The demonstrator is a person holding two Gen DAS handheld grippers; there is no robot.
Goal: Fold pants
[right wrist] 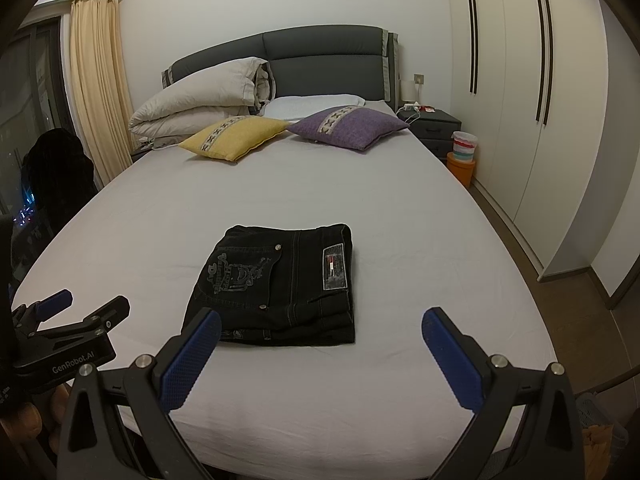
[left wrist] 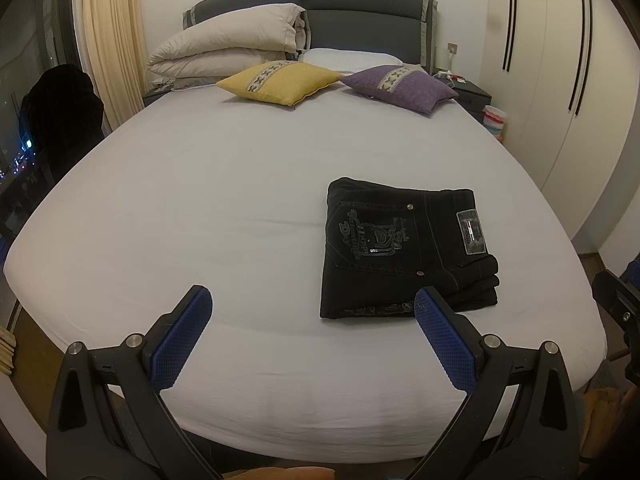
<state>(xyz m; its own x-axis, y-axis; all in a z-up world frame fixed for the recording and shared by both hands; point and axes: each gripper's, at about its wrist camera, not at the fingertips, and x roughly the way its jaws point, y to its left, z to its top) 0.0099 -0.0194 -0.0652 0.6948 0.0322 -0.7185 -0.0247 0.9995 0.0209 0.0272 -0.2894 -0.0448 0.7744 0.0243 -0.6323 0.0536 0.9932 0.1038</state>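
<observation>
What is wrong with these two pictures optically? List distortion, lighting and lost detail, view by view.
Left wrist view: fisheye bows the bed edges, corners vignette black, the black pants lose fold detail in dim warm light. Right wrist view: the wardrobe handles curve, the window at left is dark, the pants read nearly flat black.

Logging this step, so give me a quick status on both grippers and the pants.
Left gripper open, empty; right gripper open, empty. Black denim pants folded in a compact stack on the white bed sheet. Nothing in the way.

both wrist views face the headboard (left wrist: 320, 4) from the bed's foot.
</observation>
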